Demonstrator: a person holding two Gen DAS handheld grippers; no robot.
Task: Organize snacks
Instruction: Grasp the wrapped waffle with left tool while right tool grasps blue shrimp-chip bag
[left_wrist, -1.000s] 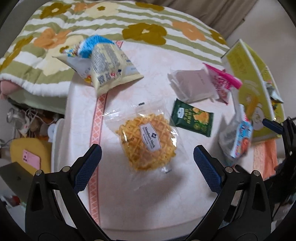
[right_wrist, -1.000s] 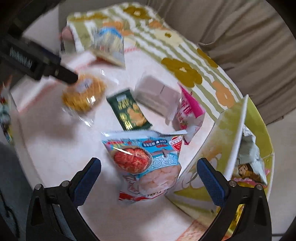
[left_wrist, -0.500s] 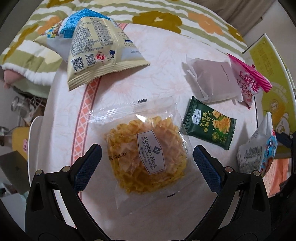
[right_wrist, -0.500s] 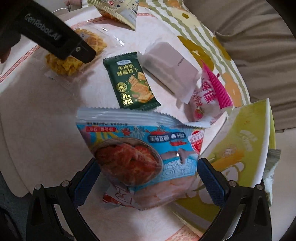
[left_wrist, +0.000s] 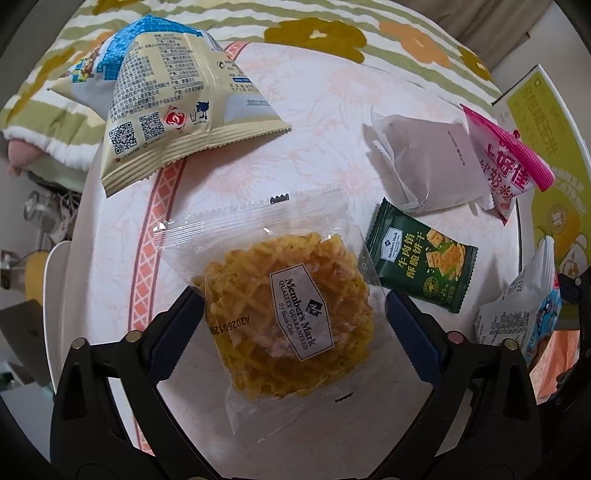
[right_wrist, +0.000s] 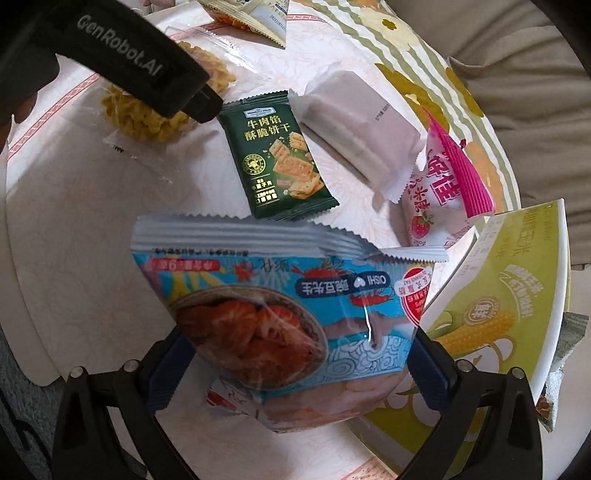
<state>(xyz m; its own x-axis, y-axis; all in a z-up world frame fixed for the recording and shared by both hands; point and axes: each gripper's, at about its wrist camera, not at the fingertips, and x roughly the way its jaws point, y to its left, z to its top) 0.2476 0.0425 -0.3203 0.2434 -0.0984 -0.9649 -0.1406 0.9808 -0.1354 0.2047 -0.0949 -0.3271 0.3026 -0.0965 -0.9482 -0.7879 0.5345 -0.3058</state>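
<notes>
A clear packet with a yellow waffle (left_wrist: 288, 314) lies on the round pale table (left_wrist: 314, 110). My left gripper (left_wrist: 295, 332) points down over it, one finger on each side. Its jaws are closing, and a thin gap shows at the right pad. A blue shrimp-chip bag (right_wrist: 280, 317) stands against the yellow-green box (right_wrist: 491, 314). My right gripper (right_wrist: 299, 369) straddles the bag with its jaws wide, and the bag fills the space between the pads. The waffle (right_wrist: 147, 118) shows again in the right wrist view, under the left gripper's black body.
A green cracker packet (left_wrist: 421, 266), a white wrapped cake (left_wrist: 428, 162) and a pink-and-white packet (left_wrist: 506, 166) lie to the right. A cream-and-blue bag (left_wrist: 170, 107) lies at the far left. A flowered blanket borders the table behind. The box holds a crumpled packet (right_wrist: 569, 350).
Both grippers have come down closer to the table. The left one now brackets the waffle with slightly narrower jaws. The right one has sunk around the shrimp-chip bag.
</notes>
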